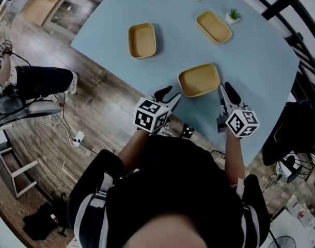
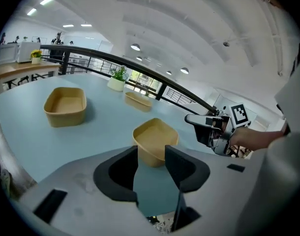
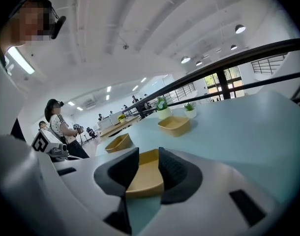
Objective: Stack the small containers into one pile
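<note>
Standing person [image 3: 57, 124] in right gripper view

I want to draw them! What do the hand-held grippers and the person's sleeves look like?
The left hand-held gripper and the right hand-held gripper each have black jaws, a pale grey body and a cube of black-and-white square markers. The sleeves are short, black, with white stripes.

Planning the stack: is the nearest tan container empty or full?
Empty: the nearest tan container shows only its bare floor inside.
</note>
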`<state>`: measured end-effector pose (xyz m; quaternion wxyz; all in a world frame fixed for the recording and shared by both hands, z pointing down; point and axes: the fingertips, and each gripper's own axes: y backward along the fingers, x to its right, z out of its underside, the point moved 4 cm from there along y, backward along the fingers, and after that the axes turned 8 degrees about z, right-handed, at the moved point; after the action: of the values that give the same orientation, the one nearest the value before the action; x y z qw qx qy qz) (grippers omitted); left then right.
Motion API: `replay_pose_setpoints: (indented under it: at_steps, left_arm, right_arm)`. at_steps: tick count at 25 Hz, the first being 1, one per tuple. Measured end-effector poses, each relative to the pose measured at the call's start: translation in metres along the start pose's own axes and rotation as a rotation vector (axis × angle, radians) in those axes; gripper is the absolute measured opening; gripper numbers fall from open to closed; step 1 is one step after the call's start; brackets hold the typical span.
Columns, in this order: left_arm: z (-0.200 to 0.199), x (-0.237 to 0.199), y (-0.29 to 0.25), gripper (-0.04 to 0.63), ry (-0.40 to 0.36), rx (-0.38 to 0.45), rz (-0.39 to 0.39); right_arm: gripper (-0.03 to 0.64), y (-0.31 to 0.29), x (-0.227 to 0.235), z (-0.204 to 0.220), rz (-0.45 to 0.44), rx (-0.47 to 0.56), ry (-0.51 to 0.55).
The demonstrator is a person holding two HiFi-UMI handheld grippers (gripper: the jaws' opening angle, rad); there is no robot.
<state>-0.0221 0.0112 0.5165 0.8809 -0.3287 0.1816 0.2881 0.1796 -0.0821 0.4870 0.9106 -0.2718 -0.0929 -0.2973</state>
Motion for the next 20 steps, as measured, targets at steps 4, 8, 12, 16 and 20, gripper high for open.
replay_pose_setpoints:
  at_steps: [4,8,12,16,20]
  left_arm:
    - [0.010,-0.007,-0.015,0.153,0.052,-0.040,0.050]
    - [0.013,-0.013,-0.029,0.155,0.050,-0.085,0.090]
    - [0.013,-0.016,-0.039,0.155,0.047,-0.116,0.113]
    - [0.013,-0.018,-0.044,0.158,0.070,-0.130,0.146]
    - [0.011,-0.018,-0.047,0.158,0.066,-0.145,0.177]
  right_arm:
    - [0.145,-0.016,0.009,0.013,0.029,-0.053,-0.008]
    - [0.161,-0.026,0.017,0.026,0.040,-0.098,-0.038]
    - [0.164,-0.032,0.024,0.036,0.047,-0.117,-0.073]
    - [0.166,-0.040,0.026,0.045,0.050,-0.132,-0.092]
    - [0.166,-0.044,0.022,0.049,0.041,-0.133,-0.112]
